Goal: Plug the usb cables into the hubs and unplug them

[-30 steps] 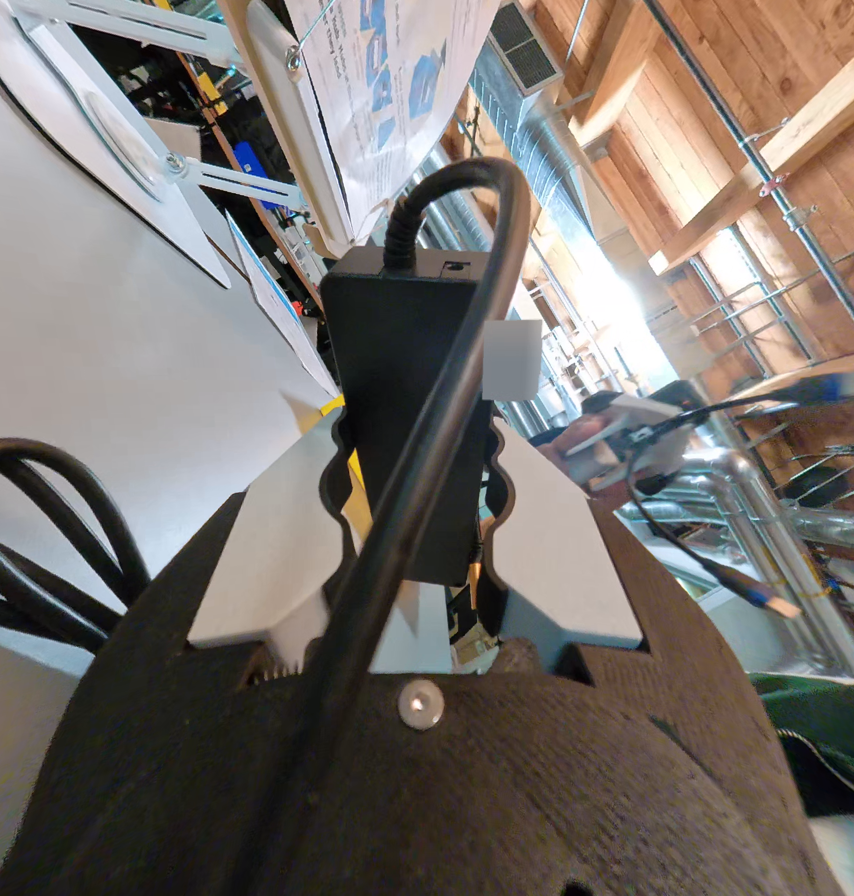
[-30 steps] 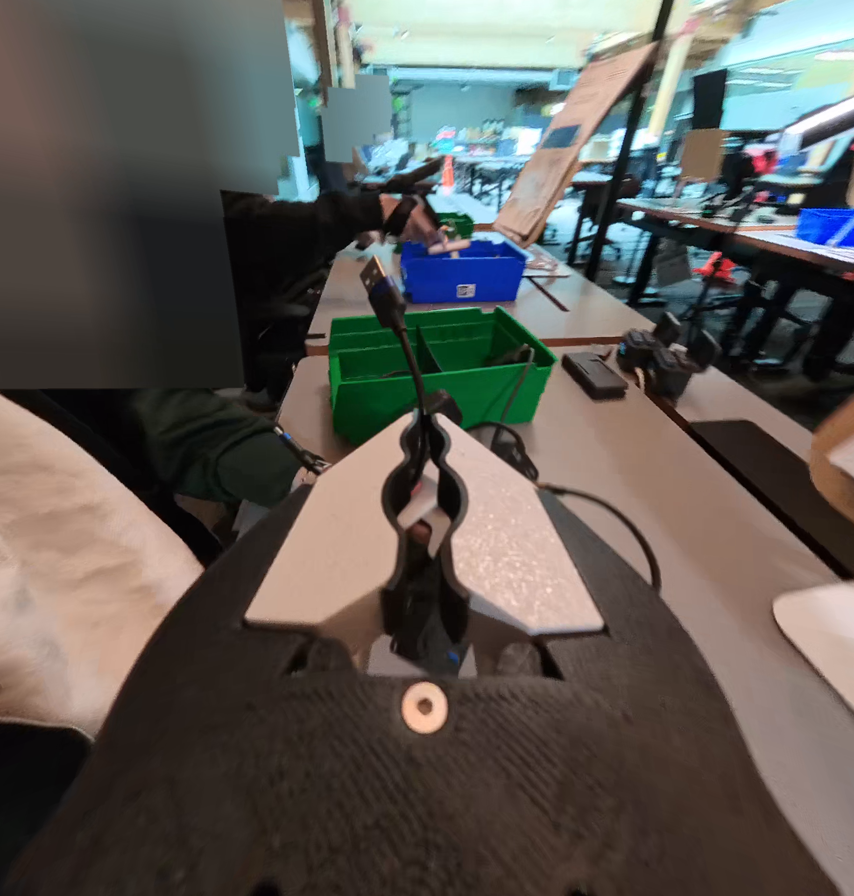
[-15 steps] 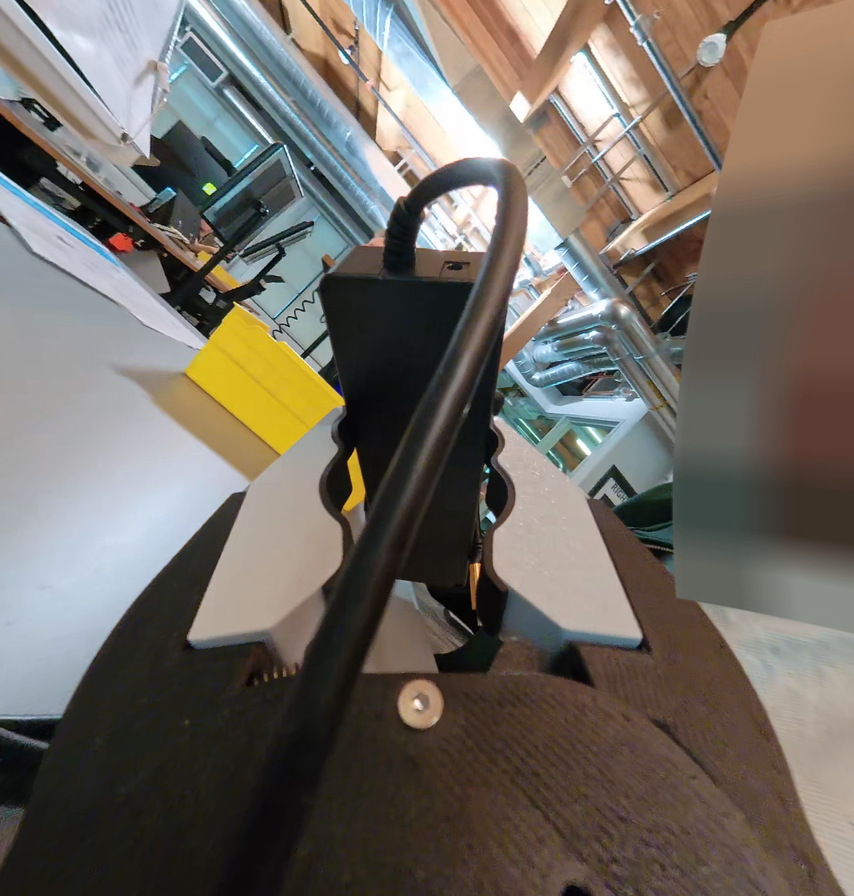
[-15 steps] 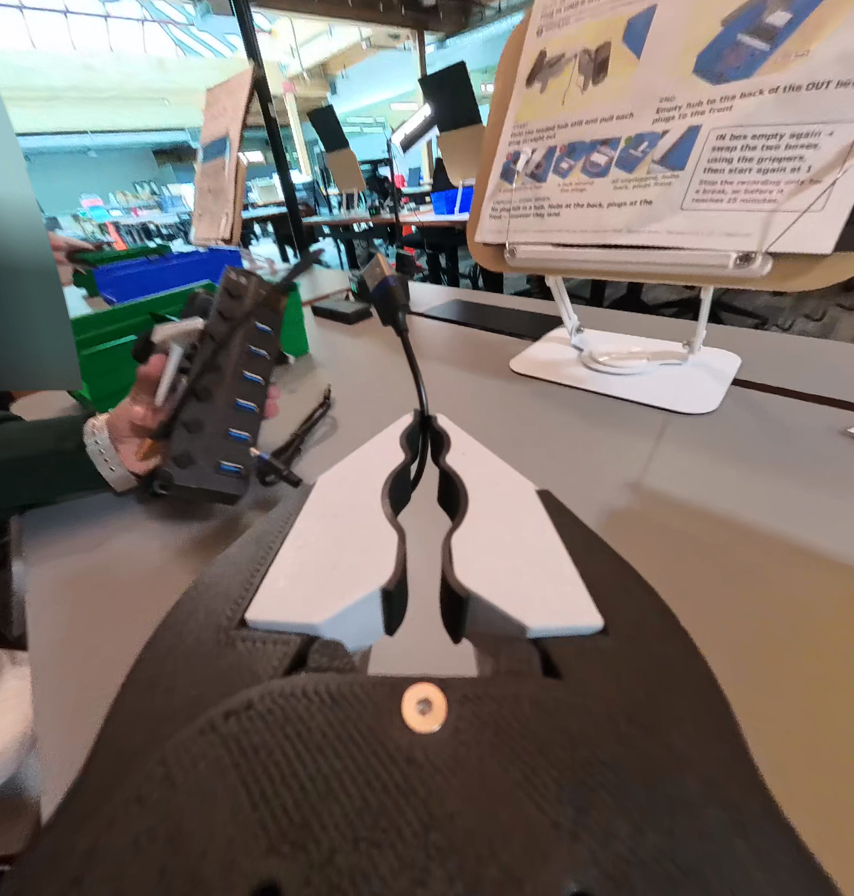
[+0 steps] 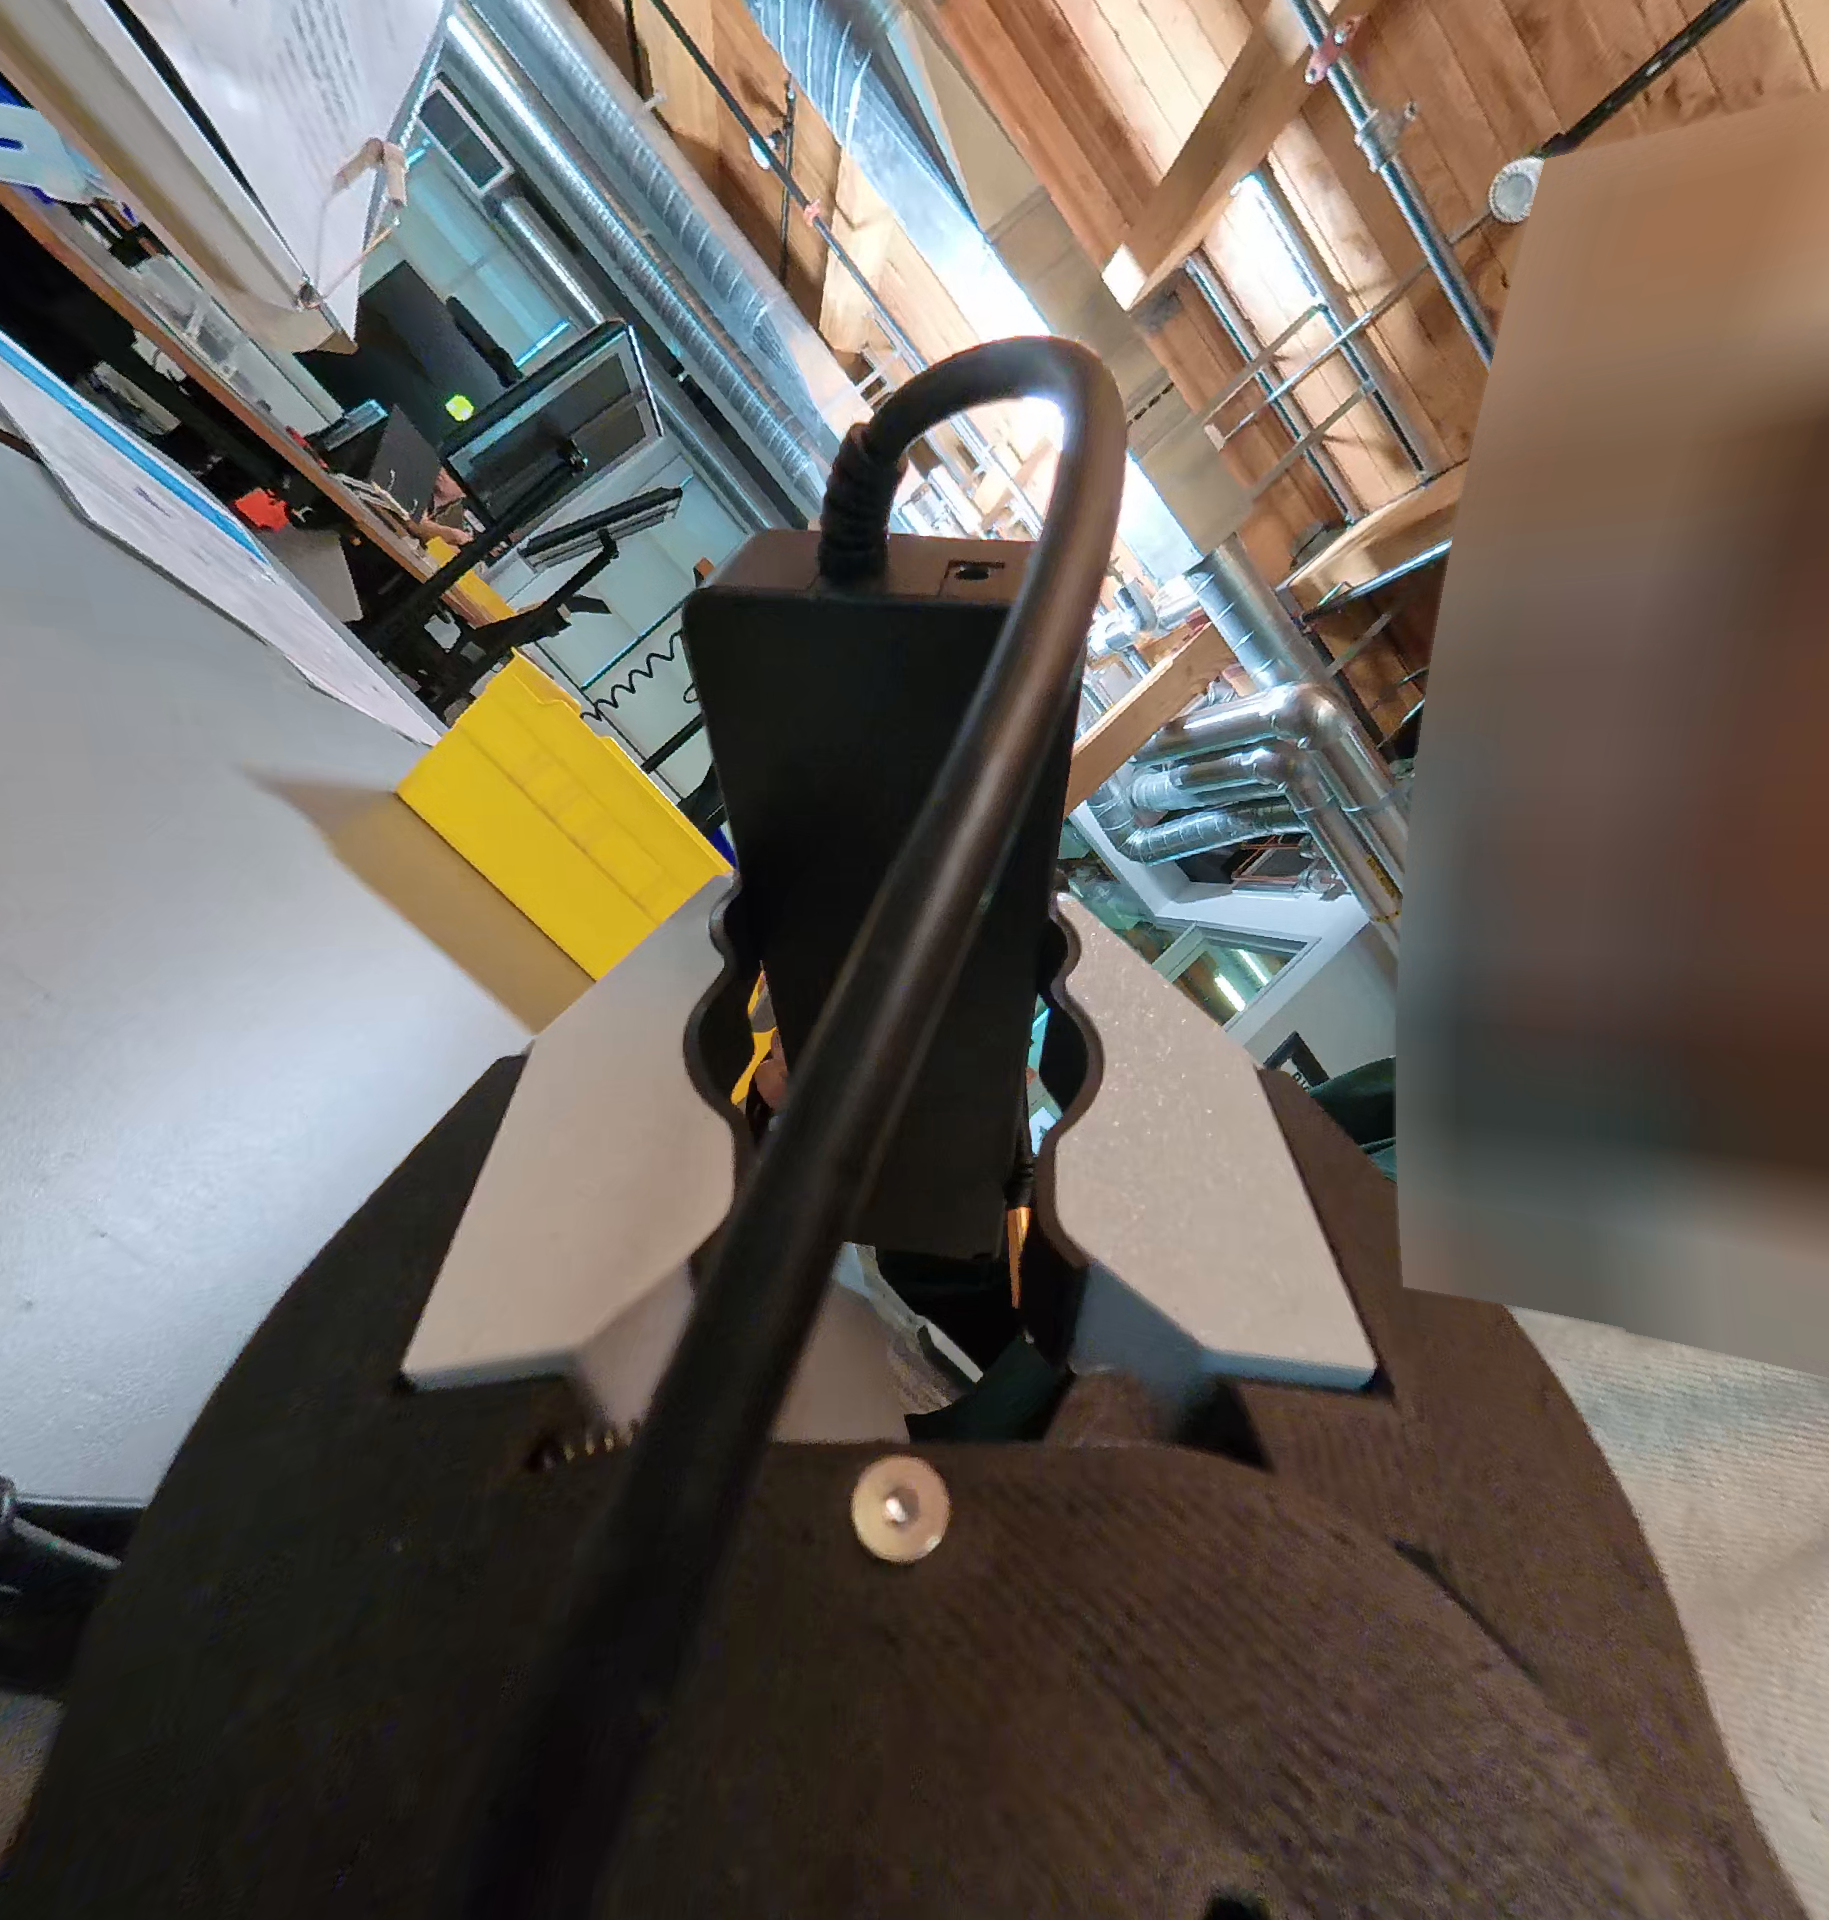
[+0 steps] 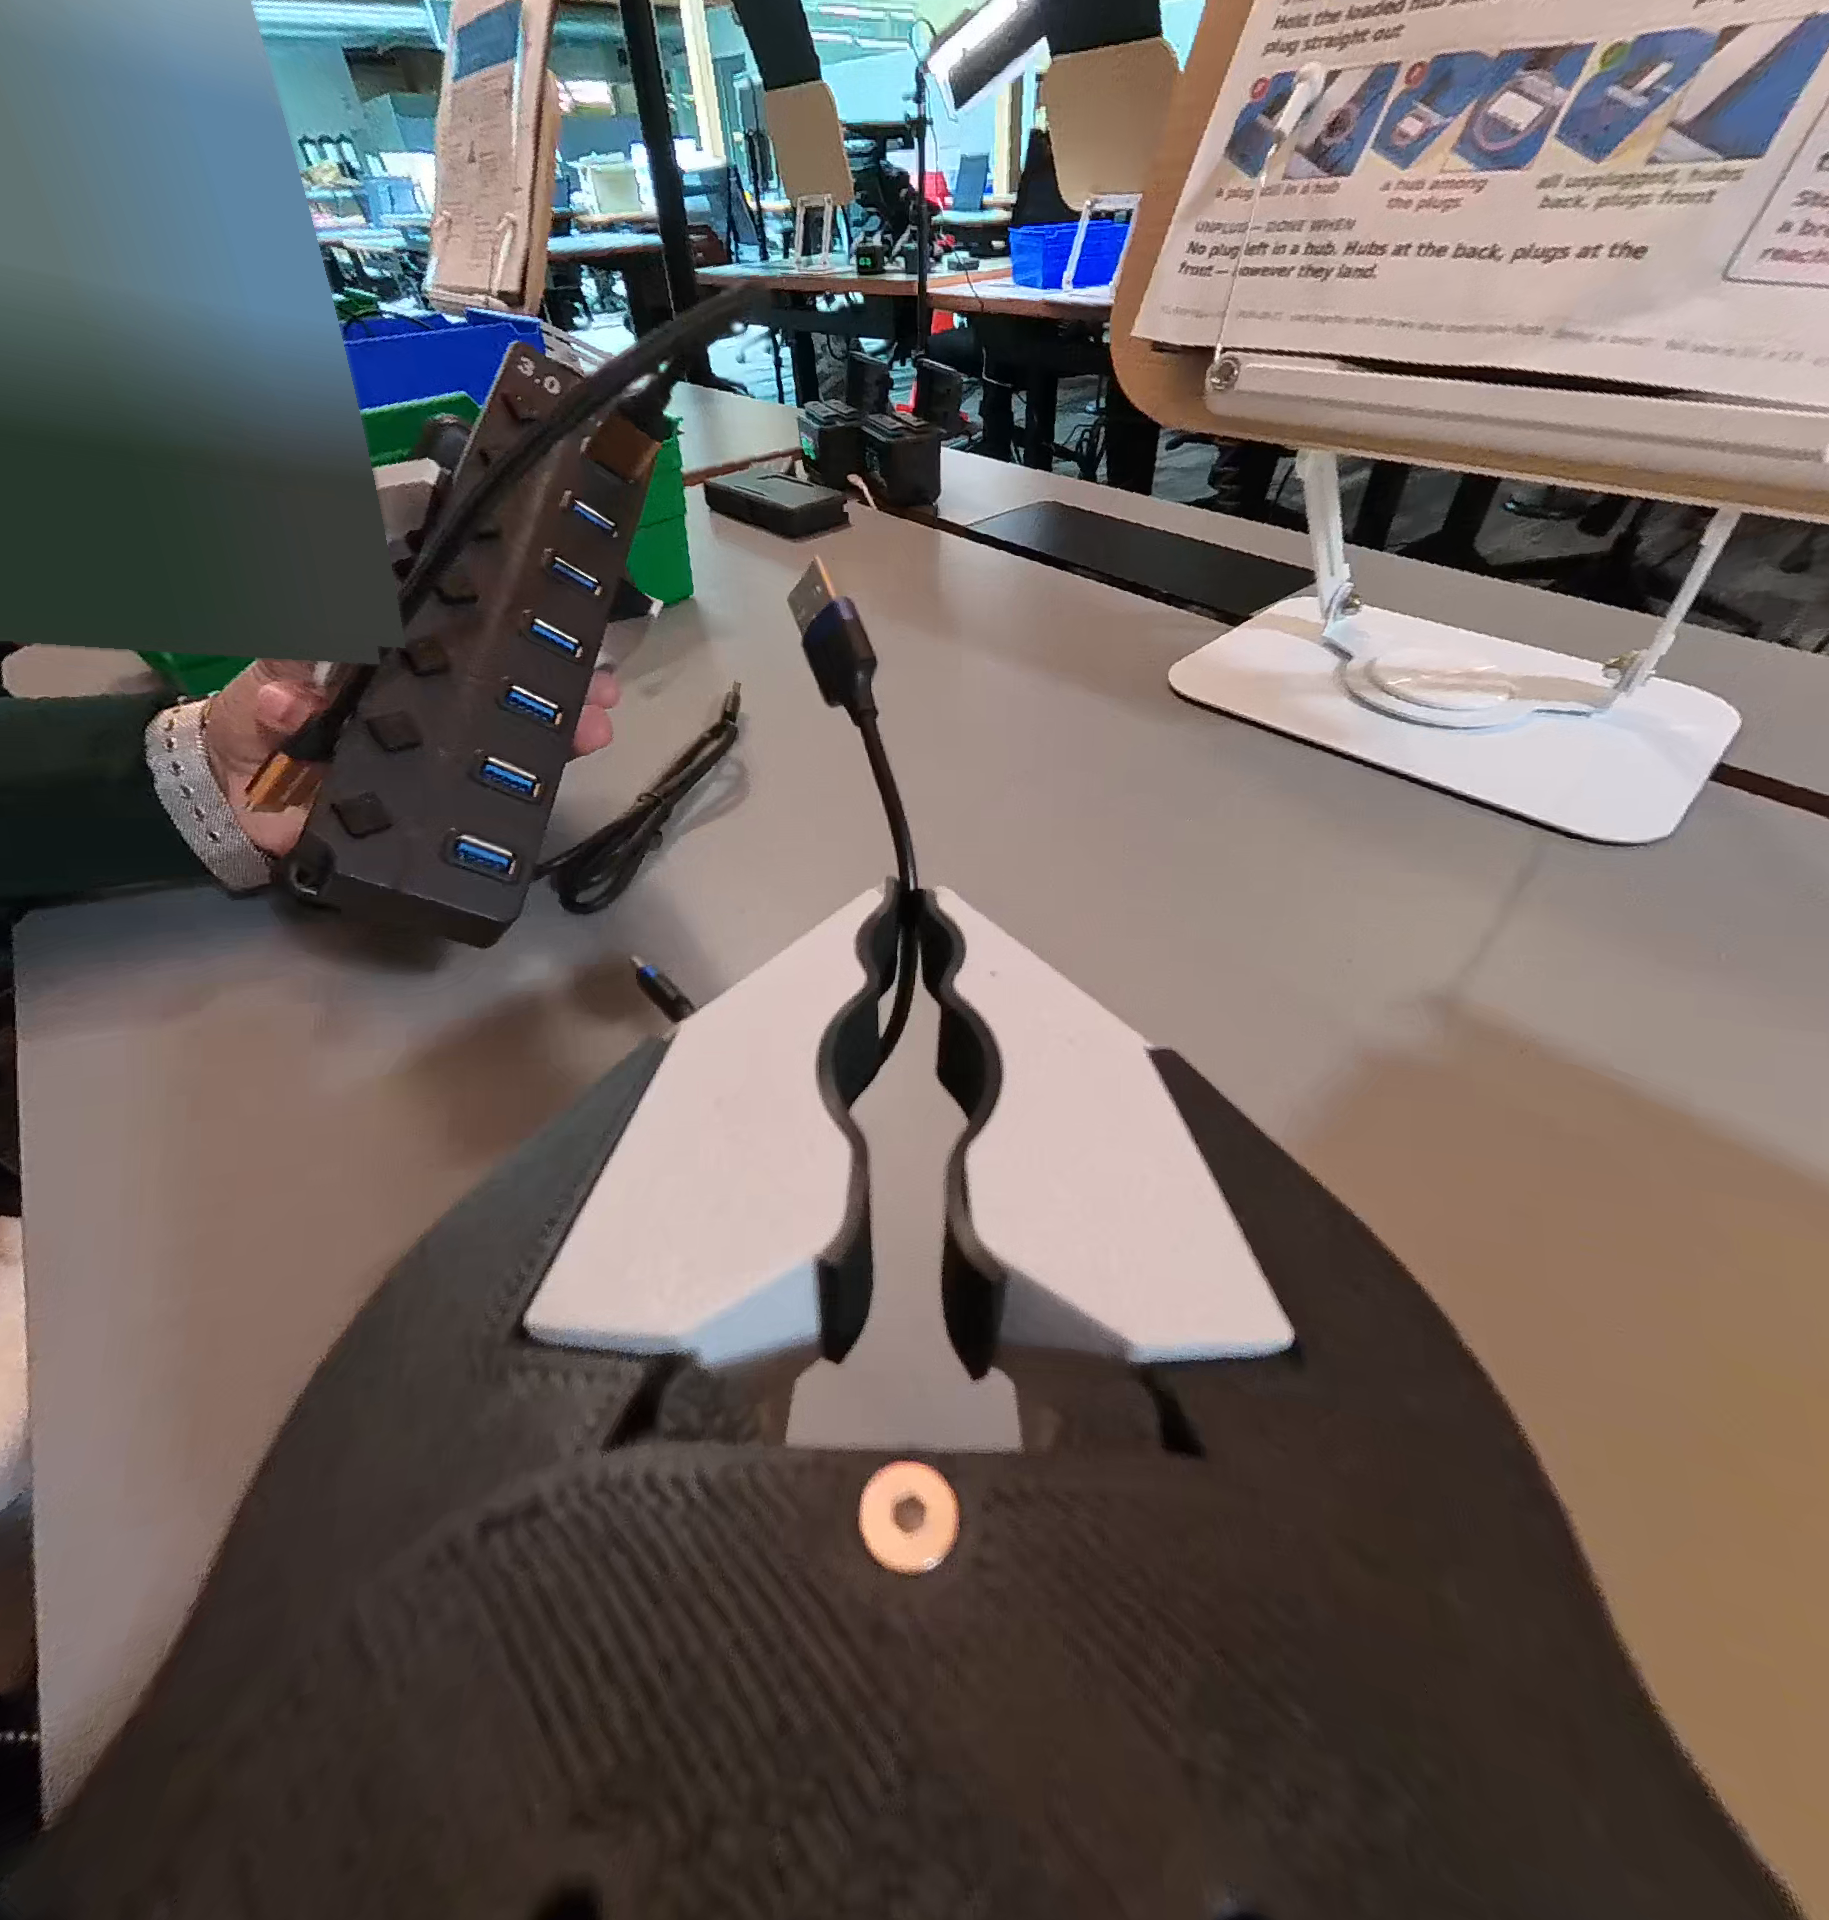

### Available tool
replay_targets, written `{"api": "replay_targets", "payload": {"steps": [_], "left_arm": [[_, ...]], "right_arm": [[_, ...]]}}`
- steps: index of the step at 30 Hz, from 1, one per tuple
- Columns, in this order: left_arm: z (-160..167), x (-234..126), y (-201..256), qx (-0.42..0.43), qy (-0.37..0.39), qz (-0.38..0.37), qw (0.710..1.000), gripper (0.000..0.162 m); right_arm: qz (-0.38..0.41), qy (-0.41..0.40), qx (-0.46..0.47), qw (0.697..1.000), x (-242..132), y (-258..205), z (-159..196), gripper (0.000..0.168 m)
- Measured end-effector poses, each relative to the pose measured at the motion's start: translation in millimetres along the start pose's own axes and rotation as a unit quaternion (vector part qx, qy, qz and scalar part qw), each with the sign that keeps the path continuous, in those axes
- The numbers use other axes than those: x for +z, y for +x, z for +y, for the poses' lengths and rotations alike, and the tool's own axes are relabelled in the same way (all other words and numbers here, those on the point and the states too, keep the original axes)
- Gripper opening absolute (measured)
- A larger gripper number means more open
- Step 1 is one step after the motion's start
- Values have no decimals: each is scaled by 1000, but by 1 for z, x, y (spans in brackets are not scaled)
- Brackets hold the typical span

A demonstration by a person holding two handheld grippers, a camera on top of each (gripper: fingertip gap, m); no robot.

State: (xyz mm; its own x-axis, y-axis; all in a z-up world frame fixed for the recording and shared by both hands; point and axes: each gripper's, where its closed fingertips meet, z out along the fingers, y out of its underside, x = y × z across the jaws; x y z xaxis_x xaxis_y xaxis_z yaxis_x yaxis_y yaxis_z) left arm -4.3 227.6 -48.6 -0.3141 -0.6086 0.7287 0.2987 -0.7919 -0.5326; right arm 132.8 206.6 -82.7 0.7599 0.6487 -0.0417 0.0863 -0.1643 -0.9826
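Closer now, one black seven-port USB hub [image 6: 474,665], left gripper [image 5: 889,997] clamping it; right gripper [image 6: 905,914] pinches one black USB cable [image 6: 868,727] beside it.

Our right gripper [image 6: 908,914] pinches the usb cable [image 6: 889,800], its plug [image 6: 835,634] standing above the table [image 6: 1253,935]. Left of the plug we hold the hub [image 6: 484,675] tilted over the table — a loose cable [image 6: 640,821] lies just beside it. The document stand [image 6: 1450,696] sits well right. Our left gripper [image 5: 889,935] clamps the hub, a bin [image 5: 557,821] behind it.
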Motion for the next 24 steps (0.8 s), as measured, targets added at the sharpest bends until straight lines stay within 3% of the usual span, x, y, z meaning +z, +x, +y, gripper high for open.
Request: {"api": "replay_targets", "payload": {"steps": [9,24], "left_arm": [[9,4,3,-4,-22,10,1000,52],[14,6,7,-1,-34,17,999,52]], "right_arm": [[-32,46,-13,998,-4,-10,-12,1],[-45,33,-34,998,0,-20,-7,2]]}}
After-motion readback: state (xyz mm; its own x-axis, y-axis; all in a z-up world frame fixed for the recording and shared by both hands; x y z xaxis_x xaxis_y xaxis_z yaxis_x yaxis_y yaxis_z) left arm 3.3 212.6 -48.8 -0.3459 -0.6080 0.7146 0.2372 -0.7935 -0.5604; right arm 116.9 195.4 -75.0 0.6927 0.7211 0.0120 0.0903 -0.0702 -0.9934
